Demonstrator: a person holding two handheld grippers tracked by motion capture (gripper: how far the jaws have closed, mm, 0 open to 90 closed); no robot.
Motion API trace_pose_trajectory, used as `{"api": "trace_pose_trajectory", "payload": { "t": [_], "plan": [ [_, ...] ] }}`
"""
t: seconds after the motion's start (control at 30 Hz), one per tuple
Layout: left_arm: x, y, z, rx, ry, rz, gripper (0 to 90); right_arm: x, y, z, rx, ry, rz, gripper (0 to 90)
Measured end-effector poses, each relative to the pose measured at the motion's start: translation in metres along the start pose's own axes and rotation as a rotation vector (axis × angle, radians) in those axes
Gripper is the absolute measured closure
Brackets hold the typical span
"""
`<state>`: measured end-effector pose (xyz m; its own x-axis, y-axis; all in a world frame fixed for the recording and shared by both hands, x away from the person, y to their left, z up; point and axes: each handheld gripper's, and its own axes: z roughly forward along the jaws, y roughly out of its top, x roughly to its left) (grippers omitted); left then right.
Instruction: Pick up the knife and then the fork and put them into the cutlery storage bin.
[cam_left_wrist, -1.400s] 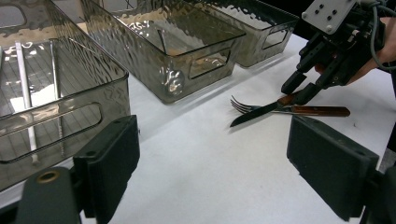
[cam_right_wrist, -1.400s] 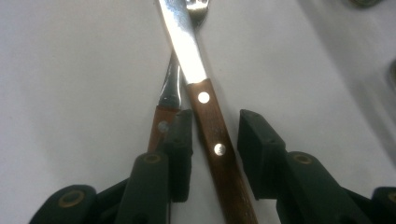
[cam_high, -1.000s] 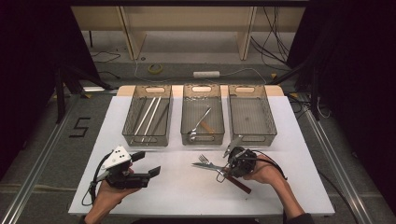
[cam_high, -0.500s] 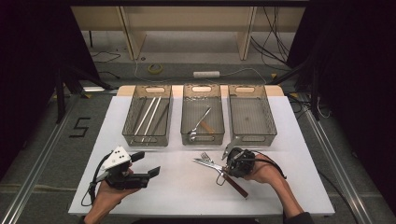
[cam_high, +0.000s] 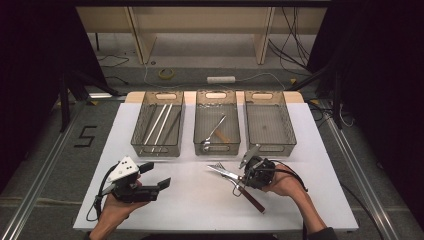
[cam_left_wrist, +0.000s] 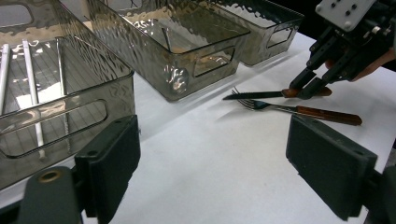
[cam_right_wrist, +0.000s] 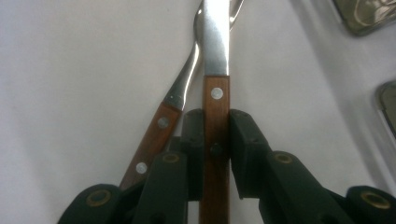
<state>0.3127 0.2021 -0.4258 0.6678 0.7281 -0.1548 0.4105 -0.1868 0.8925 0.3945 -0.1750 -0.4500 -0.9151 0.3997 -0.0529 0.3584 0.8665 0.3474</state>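
Right hand-held gripper (cam_right_wrist: 215, 135) just closed on knife (cam_right_wrist: 216, 70); fork (cam_right_wrist: 161, 126) alongside.

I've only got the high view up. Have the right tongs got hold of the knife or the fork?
Observer: The knife. In the right gripper view the right tongs have just been closing, and their pads press on the wooden handle of the knife.
Operator: Is the fork caught as well?
Observer: No. The fork lies alongside, with its handle outside the pads.
Operator: And the left tongs?
Observer: In the left gripper view the left tongs are open, with bare table between them.
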Motion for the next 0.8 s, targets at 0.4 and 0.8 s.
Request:
{"api": "trace_pose_trajectory", "payload": {
  "t": [0.4,0.8],
  "plan": [
    [0.001,0.000,-0.001,-0.009,0.002,-0.013,17.3,-0.004,-0.002,-0.009,-0.059,0.016,0.053,77.5],
    [0.003,0.000,-0.002,-0.021,0.009,-0.028,17.4,-0.009,-0.006,-0.023,-0.146,0.054,0.115,77.5]
  ]
}}
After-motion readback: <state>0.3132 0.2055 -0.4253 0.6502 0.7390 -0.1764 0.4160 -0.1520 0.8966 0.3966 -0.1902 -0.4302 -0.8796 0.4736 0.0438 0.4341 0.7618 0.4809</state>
